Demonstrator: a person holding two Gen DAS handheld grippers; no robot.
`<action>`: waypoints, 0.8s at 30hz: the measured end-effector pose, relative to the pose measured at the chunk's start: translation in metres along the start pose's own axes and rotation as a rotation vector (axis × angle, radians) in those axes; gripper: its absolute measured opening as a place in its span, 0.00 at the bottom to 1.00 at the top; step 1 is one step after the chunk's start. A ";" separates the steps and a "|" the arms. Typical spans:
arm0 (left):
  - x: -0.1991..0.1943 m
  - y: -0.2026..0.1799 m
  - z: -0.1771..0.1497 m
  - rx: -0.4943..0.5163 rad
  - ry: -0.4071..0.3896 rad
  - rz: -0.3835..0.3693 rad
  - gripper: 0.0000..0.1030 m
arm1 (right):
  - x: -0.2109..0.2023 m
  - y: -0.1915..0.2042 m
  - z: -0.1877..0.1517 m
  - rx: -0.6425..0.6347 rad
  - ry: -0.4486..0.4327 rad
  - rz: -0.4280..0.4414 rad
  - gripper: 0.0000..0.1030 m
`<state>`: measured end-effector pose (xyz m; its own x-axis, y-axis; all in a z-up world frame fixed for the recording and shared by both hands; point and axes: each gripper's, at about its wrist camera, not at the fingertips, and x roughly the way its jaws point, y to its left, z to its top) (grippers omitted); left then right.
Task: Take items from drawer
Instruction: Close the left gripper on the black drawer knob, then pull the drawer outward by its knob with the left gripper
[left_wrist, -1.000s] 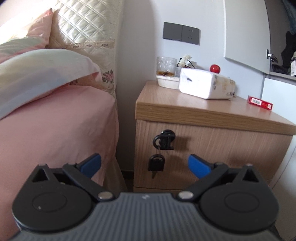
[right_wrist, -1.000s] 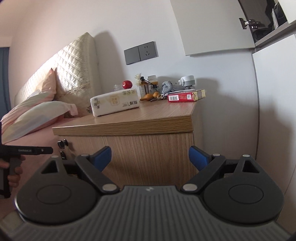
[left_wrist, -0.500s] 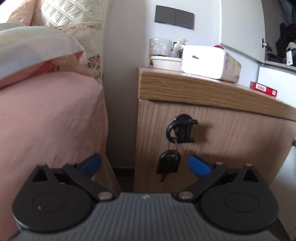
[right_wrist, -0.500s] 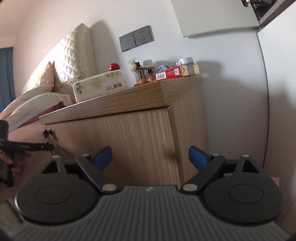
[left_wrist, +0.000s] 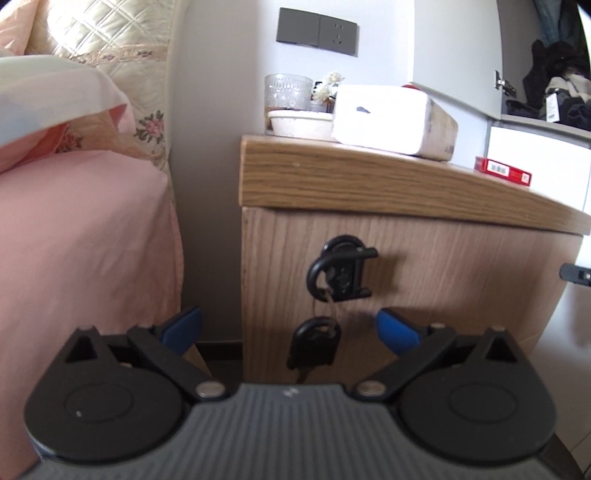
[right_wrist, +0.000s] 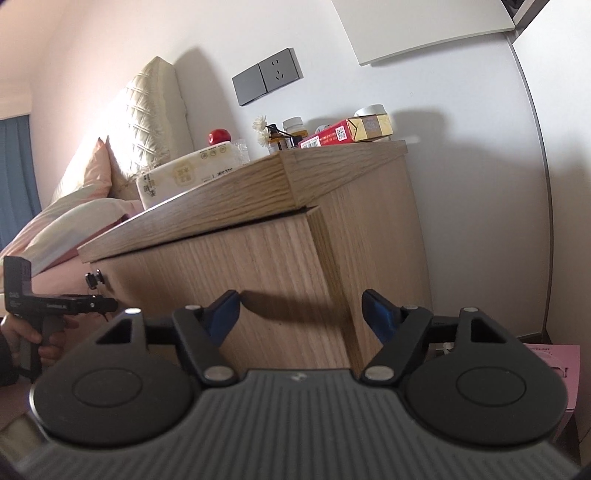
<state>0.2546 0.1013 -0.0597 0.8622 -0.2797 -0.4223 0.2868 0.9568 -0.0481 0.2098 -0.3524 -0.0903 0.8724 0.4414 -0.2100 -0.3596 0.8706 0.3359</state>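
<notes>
A wooden nightstand has a closed drawer front (left_wrist: 443, 266) with a black key (left_wrist: 341, 271) in its lock and a second black key (left_wrist: 314, 347) hanging below on a ring. My left gripper (left_wrist: 288, 328) is open and empty, close in front of the drawer, with the hanging key between its blue fingertips. My right gripper (right_wrist: 301, 310) is open and empty, facing the nightstand's right front corner (right_wrist: 314, 229). The left gripper (right_wrist: 85, 304) and the lock key (right_wrist: 94, 278) also show at the left of the right wrist view.
On the nightstand top stand a white tissue pack (left_wrist: 391, 118), a white bowl (left_wrist: 299, 123), a glass (left_wrist: 288, 90) and a red box (left_wrist: 502, 170). A pink bed (left_wrist: 85, 240) lies to the left. A pink box (right_wrist: 557, 365) sits on the floor at the right.
Both grippers have moved closer to the nightstand and lower. The left one now has the hanging key between its fingertips; the right one now faces the cabinet's front corner.
</notes>
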 end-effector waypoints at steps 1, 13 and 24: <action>0.000 0.000 0.000 0.000 -0.003 -0.006 0.98 | 0.000 0.000 0.000 0.001 0.000 0.002 0.72; -0.004 -0.003 0.010 -0.019 -0.034 -0.091 0.90 | 0.000 0.001 0.005 0.011 -0.001 0.029 0.69; -0.010 0.000 0.009 -0.051 -0.041 -0.086 0.82 | -0.006 -0.007 0.008 -0.001 0.032 0.104 0.68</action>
<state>0.2497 0.1032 -0.0476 0.8524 -0.3625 -0.3769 0.3392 0.9318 -0.1291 0.2099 -0.3626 -0.0838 0.8191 0.5364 -0.2032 -0.4482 0.8196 0.3568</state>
